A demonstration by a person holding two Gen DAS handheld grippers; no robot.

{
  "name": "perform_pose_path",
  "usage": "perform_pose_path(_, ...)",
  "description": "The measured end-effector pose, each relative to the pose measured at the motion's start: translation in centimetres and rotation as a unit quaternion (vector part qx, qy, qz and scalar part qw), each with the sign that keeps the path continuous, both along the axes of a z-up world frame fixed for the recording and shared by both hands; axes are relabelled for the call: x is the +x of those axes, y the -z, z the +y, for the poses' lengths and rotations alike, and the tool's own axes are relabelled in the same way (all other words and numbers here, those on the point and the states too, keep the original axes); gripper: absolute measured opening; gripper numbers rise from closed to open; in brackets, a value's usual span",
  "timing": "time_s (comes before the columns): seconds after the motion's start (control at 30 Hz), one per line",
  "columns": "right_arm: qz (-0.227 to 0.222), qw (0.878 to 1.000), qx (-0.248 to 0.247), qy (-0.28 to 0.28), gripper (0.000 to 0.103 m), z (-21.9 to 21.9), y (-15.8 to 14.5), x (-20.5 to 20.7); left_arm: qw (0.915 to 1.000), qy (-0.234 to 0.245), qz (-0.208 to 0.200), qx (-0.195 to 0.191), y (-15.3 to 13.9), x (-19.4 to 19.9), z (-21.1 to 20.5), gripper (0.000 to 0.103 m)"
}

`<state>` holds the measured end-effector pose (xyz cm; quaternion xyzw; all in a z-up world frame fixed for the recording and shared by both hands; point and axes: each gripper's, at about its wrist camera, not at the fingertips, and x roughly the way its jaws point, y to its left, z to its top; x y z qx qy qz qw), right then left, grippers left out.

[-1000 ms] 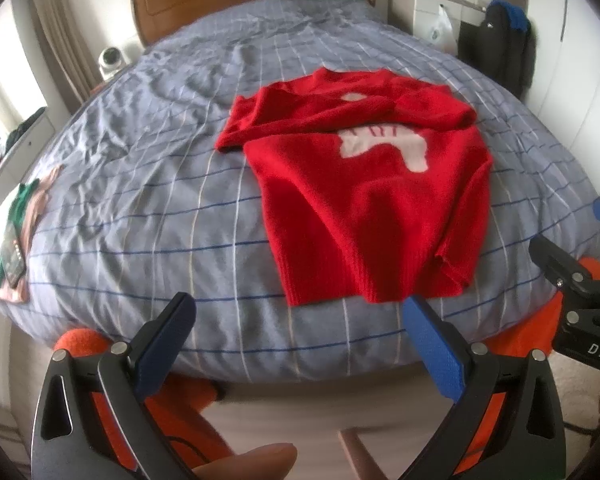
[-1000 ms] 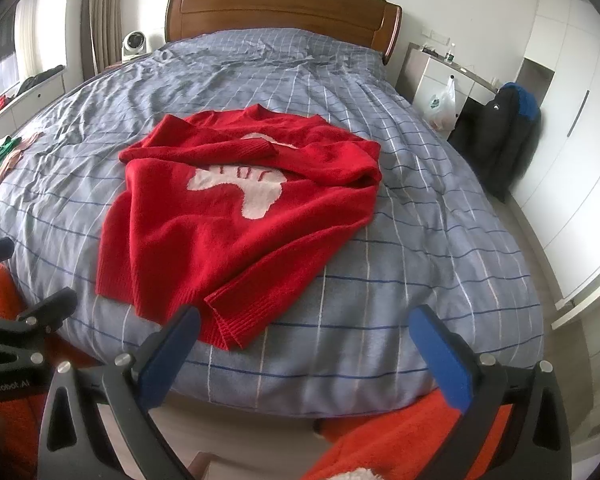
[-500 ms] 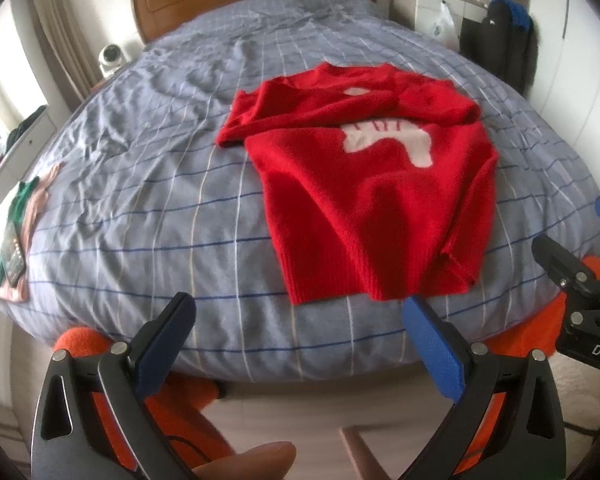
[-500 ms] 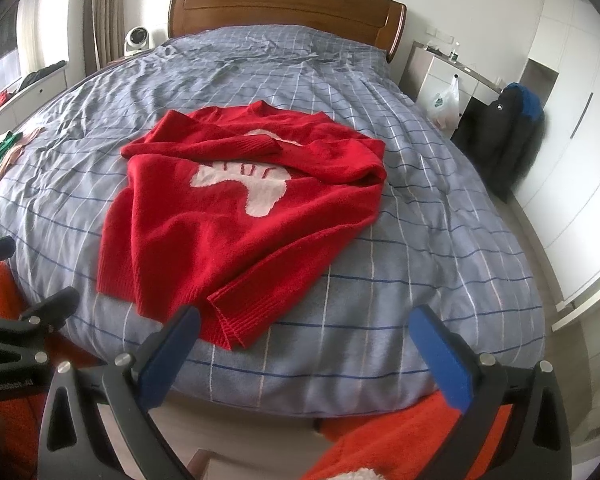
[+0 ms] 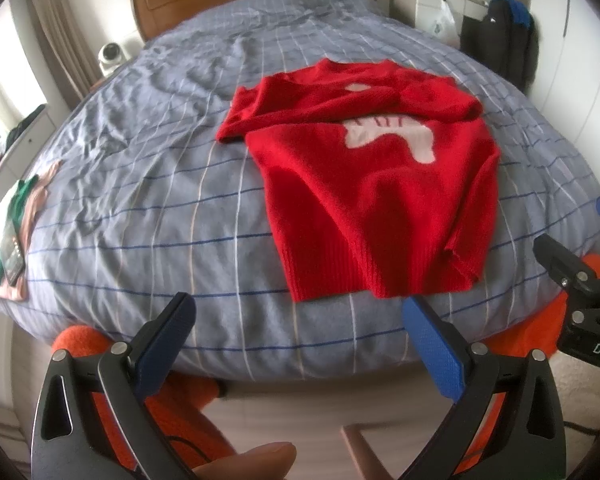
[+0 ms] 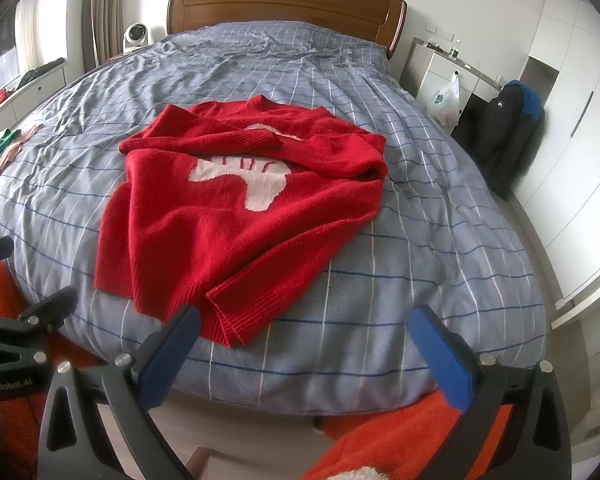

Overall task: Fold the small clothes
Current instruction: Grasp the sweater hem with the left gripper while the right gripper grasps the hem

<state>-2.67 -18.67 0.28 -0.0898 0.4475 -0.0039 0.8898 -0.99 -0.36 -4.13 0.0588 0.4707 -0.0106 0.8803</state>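
While both jaws stand wide apart with nothing between them, the left hand-held gripper (image 5: 298, 334) and the right hand-held gripper (image 6: 306, 346) hover just off the foot edge of the bed (image 6: 440, 240). Beyond them, the red sweater (image 6: 220, 224) lies front up on the grey checked cover, hem nearest, both sleeves folded across the chest. Farther back stands the wooden headboard (image 6: 288, 8).
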Motion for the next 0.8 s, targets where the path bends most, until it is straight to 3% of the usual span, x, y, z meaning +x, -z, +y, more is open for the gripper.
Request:
perform_pose_path(0.13, -0.009, 1.000, -0.005, -0.001, 0.103, -0.5, 0.0, 0.1, 0.9998, -0.012, 0.011, -0.007, 0.8, 1.0, 1.8, 0.103)
perform_pose_path(0.2, -0.021, 1.000, -0.002, 0.009, 0.103, -2.1, -0.1, 0.6, 0.9972, -0.062, 0.035, -0.022, 2.4, 2.6, 5.1, 0.103)
perform_pose_path(0.3, -0.033, 0.999, 0.036, 0.017, 0.103, -4.8, 0.0, 1.4, 0.9926, -0.101, 0.055, -0.039, 5.1, 4.4, 8.3, 0.102)
perform_pose_path(0.37, -0.016, 0.996, 0.077, -0.029, 0.103, -4.5, 0.7, 2.2, 0.9934, -0.084, 0.068, -0.039, 6.5, 5.4, 8.2, 0.099)
perform_pose_path(0.47, 0.027, 0.982, 0.145, -0.116, 0.103, -1.1, 3.0, 3.8, 0.9941, -0.036, 0.082, -0.062, 8.0, 6.3, 6.5, 0.085)
perform_pose_path(0.57, 0.068, 0.976, 0.141, -0.152, 0.099, 2.3, 6.8, 5.7, 0.9978, -0.002, 0.059, -0.030, 8.6, 6.2, 4.0, 0.076)
perform_pose_path(0.6, 0.075, 0.977, 0.134, -0.151, 0.094, 2.8, 7.7, 6.1, 0.9986, 0.007, 0.047, -0.023, 8.6, 6.1, 3.4, 0.063)
perform_pose_path(0.67, 0.089, 0.979, 0.116, -0.141, 0.056, 2.9, 9.7, 7.0, 0.9984, 0.030, 0.039, -0.027, 8.5, 5.6, 2.6, 0.030)
perform_pose_path(0.7, 0.087, 0.980, 0.121, -0.131, 0.048, 2.2, 9.7, 7.0, 0.9976, 0.040, 0.043, -0.037, 8.3, 5.3, 2.5, 0.000)
perform_pose_path(0.77, 0.091, 0.975, 0.174, -0.101, 0.017, -0.7, 8.7, 6.7, 0.9962, 0.040, 0.055, -0.054, 8.3, 4.7, 2.8, 0.001)
perform_pose_path(0.8, 0.089, 0.975, 0.188, -0.081, 0.015, -2.5, 7.8, 6.2, 0.9956, 0.039, 0.056, -0.064, 8.1, 4.4, 3.2, 0.001)
